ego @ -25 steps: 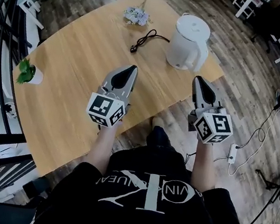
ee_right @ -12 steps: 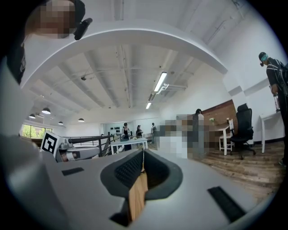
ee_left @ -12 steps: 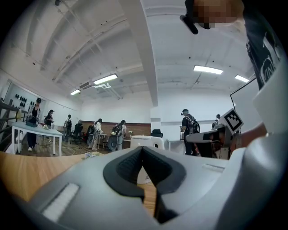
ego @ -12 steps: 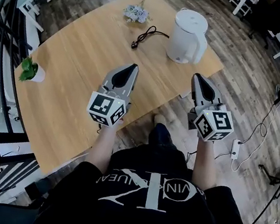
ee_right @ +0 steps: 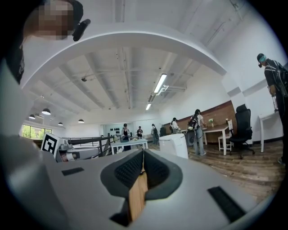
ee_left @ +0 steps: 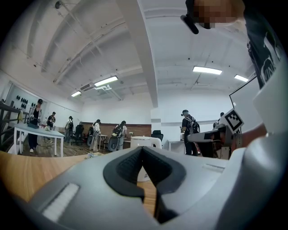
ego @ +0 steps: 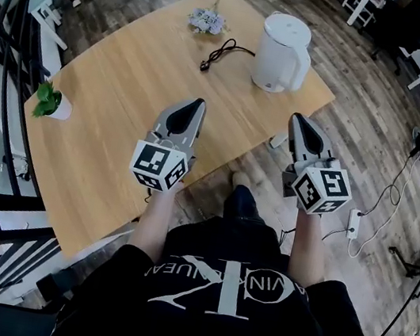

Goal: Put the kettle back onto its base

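Kettle [ego: 281, 51], white and lidded, stands upright near the far right corner of the wooden desk [ego: 127, 92], well apart from both hand-held tools. Its long axis runs straight up and its handle [ego: 300, 68] is turned toward the desk's right edge and the person. The spout is not visible from here.

A black power cord [ego: 232, 49] trails from the kettle's foot to a loose plug [ego: 204, 66] on the desktop. This suggests the kettle already sits on its base, though no base shows separately beneath it.

The left claw [ego: 199, 103] is over the near part of the desk and the right claw [ego: 296, 119] is just off its near edge. Both are held level, side by side, noses aimed toward the kettle. Each has its pads pressed together with nothing between them. The kettle shows small and distant past both noses, in the left gripper view [ee_left: 145, 143] and the right [ee_right: 174, 144].

Judging by this, no grasp is under way and the placing looks either finished or not begun. If the kettle must be seated, the right claw would need to spread, reach across to the handle and close on it before any lift. A bunch of flowers [ego: 205, 20] and a potted plant [ego: 49, 102] sit clear of that path.
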`<state>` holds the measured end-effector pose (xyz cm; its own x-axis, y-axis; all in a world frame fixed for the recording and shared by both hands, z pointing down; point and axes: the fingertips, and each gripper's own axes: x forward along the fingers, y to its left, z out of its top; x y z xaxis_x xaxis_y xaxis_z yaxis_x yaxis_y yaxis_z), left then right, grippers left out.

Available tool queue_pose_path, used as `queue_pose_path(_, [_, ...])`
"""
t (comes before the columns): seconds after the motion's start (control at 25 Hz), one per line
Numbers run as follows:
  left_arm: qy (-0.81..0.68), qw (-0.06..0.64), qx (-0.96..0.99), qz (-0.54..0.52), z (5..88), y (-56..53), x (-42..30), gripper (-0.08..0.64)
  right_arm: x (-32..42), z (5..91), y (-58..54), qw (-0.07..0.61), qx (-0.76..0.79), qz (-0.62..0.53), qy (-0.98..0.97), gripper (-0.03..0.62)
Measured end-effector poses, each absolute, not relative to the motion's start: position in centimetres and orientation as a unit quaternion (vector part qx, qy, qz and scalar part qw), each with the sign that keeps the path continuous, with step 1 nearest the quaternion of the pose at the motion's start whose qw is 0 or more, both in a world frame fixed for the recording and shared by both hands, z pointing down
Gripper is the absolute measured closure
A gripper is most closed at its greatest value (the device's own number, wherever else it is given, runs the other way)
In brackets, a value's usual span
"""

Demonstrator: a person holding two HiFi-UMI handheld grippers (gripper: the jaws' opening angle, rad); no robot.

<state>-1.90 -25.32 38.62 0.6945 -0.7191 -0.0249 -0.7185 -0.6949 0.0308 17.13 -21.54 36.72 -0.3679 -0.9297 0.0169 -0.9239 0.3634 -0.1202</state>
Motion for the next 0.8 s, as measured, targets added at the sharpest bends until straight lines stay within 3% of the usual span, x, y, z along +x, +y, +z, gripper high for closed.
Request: queue_pose_path(0.8, [-0.409, 0.008, 0.912, -0.019, 38.8, -21.6, -5.5, 0.549, 15.7, 37.0, -17.9, 0.04, -0.574, -0.061, 0.816, 0.577])
